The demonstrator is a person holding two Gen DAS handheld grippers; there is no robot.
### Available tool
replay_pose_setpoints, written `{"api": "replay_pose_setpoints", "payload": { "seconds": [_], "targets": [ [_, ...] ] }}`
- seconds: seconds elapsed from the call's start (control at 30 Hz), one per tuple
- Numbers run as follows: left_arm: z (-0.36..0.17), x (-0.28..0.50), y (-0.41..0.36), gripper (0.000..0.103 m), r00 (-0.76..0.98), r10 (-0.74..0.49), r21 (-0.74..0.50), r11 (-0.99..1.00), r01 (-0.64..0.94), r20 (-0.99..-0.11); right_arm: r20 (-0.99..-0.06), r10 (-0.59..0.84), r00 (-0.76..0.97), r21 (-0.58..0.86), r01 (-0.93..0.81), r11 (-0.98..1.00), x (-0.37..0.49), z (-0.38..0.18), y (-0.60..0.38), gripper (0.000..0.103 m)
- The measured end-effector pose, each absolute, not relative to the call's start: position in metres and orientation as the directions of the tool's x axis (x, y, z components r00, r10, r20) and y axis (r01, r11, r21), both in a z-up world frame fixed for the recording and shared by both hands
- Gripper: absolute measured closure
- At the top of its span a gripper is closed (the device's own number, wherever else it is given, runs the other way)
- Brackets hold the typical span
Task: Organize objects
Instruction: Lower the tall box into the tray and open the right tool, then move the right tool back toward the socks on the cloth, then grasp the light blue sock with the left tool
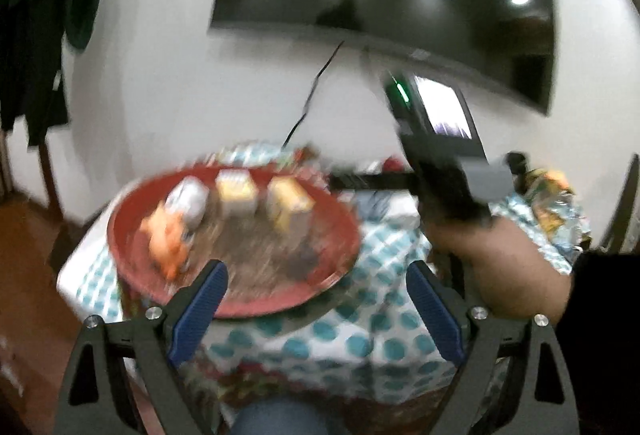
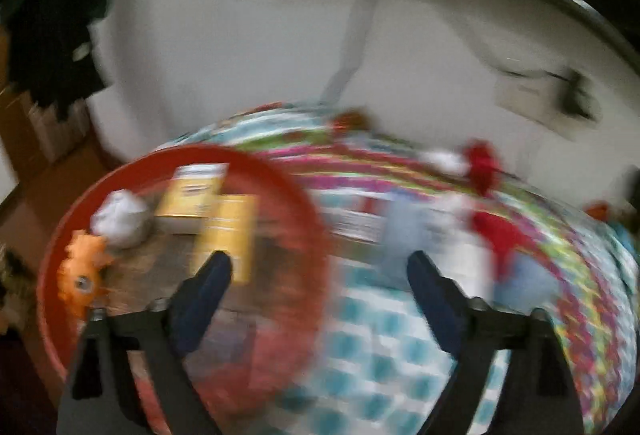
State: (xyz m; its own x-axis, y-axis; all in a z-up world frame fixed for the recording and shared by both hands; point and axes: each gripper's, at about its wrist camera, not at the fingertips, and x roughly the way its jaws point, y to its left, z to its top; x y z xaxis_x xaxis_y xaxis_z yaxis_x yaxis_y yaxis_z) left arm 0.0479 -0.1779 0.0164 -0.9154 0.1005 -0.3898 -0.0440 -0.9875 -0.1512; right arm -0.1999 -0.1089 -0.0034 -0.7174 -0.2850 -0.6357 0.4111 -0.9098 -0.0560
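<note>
The red tray (image 1: 132,219) on the dotted tablecloth (image 1: 360,339) holds 2 yellow boxes (image 1: 236,195), a white ball (image 1: 188,205) and an orange toy (image 1: 168,239). Left gripper (image 1: 316,299) and right gripper (image 2: 320,291) both gape, empty.

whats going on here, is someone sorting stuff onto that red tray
A person is tidying a cluttered table with a hand-held gripper in each hand. The red tray already holds an orange toy, a crumpled white ball and two yellow boxes. Both the left hand-held gripper and the right hand-held gripper are open and empty. The right hand is up beside the tray. More items sit on the dotted cloth; the pictures are too blurred to name them.
</note>
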Motion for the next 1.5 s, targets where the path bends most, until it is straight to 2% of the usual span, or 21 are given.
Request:
{"api": "replay_pose_setpoints", "payload": {
  "seconds": [0.07,0.13,0.33,0.57,0.87,0.97,1.5],
  "targets": [
    [0.017,0.051,-0.166,0.01,-0.925,0.119,-0.116,-0.99,-0.082,-0.362,-0.623,-0.185,-0.76,-0.116,0.324,-0.939,-0.205,-0.008,-0.066,0.014],
    [0.013,0.047,-0.153,0.01,-0.92,0.125,-0.082,-0.991,-0.102,-0.37,-0.627,-0.078,-0.775,-0.174,0.237,-0.956,-0.212,-0.023,-0.018,0.014],
    [-0.009,0.011,-0.12,0.01,-0.862,0.142,-0.047,-0.99,-0.136,-0.487,-0.673,-0.006,-0.74,-0.054,0.058,-0.997,-0.221,-0.052,0.098,0.014],
    [-0.018,-0.057,-0.049,0.01,-0.806,0.182,0.007,-0.974,-0.225,-0.563,-0.717,-0.062,-0.694,0.131,-0.048,-0.99,-0.237,-0.065,0.158,0.013],
    [-0.011,-0.155,0.011,0.01,-0.73,0.236,-0.1,-0.969,-0.226,-0.642,-0.689,-0.152,-0.709,0.267,-0.053,-0.962,-0.232,-0.071,0.174,0.013],
    [-0.012,-0.179,0.029,0.01,-0.72,0.216,-0.094,-0.974,-0.207,-0.66,-0.688,-0.185,-0.702,0.322,-0.068,-0.944,-0.234,-0.075,0.182,0.012],
    [-0.045,-0.266,0.082,0.01,-0.663,0.1,0.03,-0.983,-0.182,-0.742,-0.664,-0.207,-0.719,0.372,-0.077,-0.925,-0.232,-0.075,0.182,0.011]
  ]
}}
